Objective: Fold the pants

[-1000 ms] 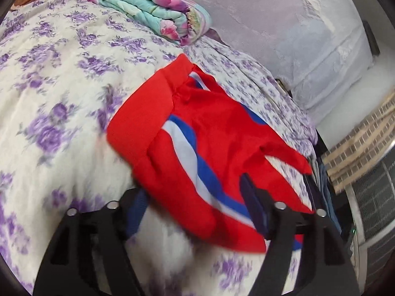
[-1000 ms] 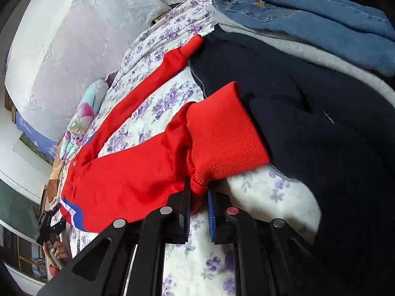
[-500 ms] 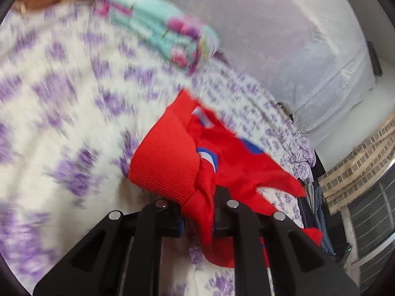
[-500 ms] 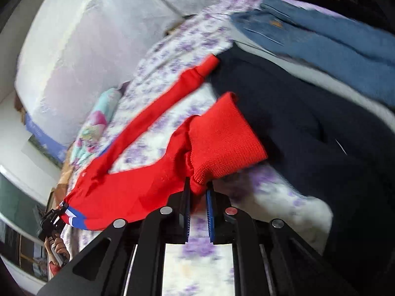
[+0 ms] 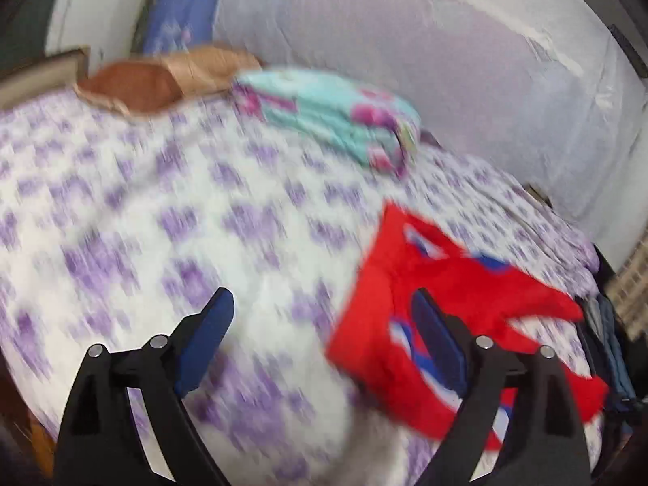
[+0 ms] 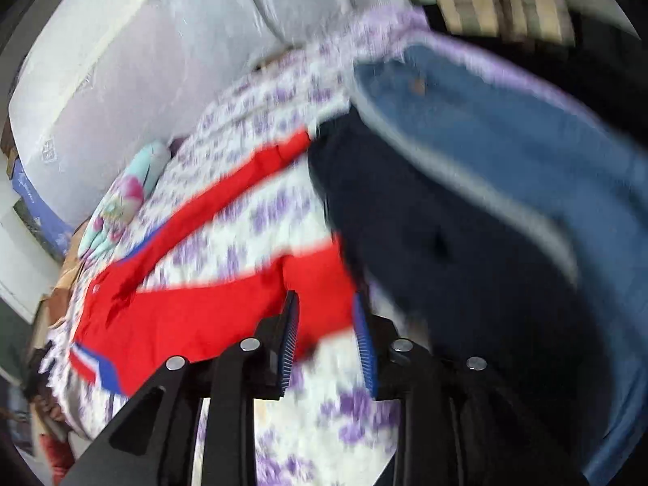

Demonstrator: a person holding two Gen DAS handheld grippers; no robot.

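The red track pants (image 5: 457,303) lie spread on a bed covered by a white sheet (image 5: 162,222) printed with purple flowers. The fabric is a smooth bright red knit with blue and white stripes at the waist end, and it bunches into soft folds. In the left wrist view the left gripper (image 5: 324,316) has its jaws spread wide, holding nothing; its right blue-padded finger overlaps the waist end of the pants, though blur hides whether it touches.

In the right wrist view the right gripper (image 6: 326,336) has its ribbed blue pads partly apart, with the red ribbed cuff of one leg between them; motion blur hides whether the pads press on it. The other leg stretches away across the sheet. Beside the cuff lies a dark navy garment (image 6: 445,251), and past it blue denim jeans (image 6: 526,150). A folded turquoise floral blanket (image 5: 336,117) rests near a plastic-wrapped mattress (image 5: 445,60) standing against the wall.
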